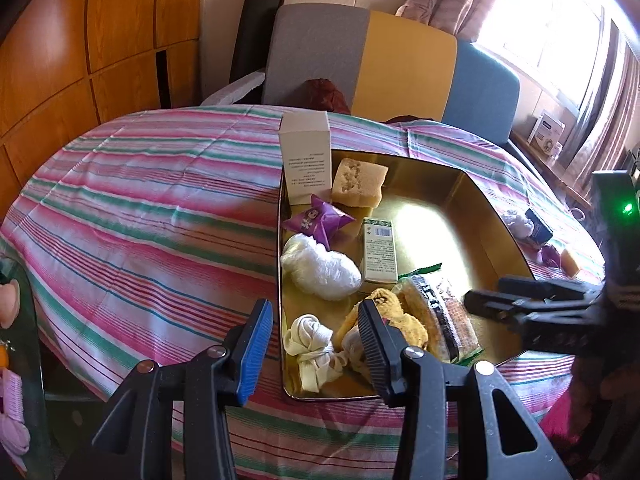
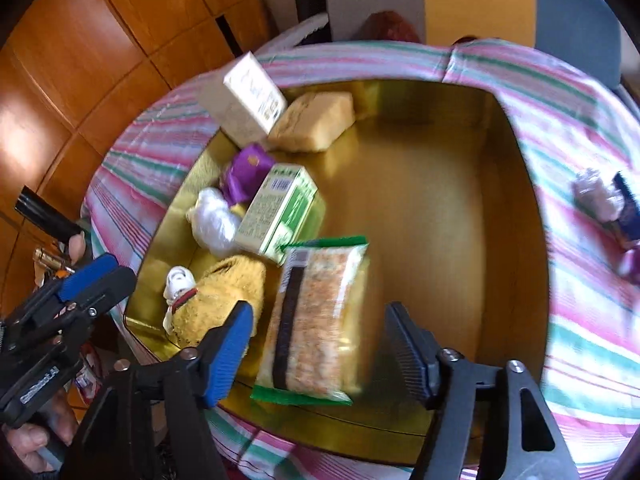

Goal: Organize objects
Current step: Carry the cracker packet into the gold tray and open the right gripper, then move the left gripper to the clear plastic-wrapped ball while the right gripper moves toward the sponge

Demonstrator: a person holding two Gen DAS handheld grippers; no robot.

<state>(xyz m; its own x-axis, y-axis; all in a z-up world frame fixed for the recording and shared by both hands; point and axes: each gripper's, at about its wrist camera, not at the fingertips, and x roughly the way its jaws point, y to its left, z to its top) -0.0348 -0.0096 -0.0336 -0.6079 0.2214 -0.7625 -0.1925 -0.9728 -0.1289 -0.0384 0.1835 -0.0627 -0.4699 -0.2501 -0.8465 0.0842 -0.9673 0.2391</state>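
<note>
A gold tray (image 1: 460, 184) (image 2: 440, 160) lies on a striped tablecloth (image 1: 140, 208). Along its left side sit a white box (image 1: 306, 156), a tan spongy block (image 1: 358, 180), a purple packet (image 1: 316, 220), a green-and-white carton (image 2: 280, 212), a white plastic bundle (image 1: 320, 268), a yellow fuzzy cloth (image 2: 224, 292) and a knotted white cloth (image 1: 310, 340). My right gripper (image 2: 320, 344) (image 1: 486, 292) stands open astride a clear snack pack (image 2: 316, 320) that lies in the tray, pads clear of it. My left gripper (image 1: 314, 344) hangs open and empty above the tray's near left corner.
On the cloth right of the tray lie a dark blue box (image 1: 538, 226), a white bundle (image 1: 514, 220) and a small yellow block (image 1: 570, 262). A grey, yellow and blue chair back (image 1: 400, 60) stands behind the table. Wooden panels (image 1: 100, 40) line the left wall.
</note>
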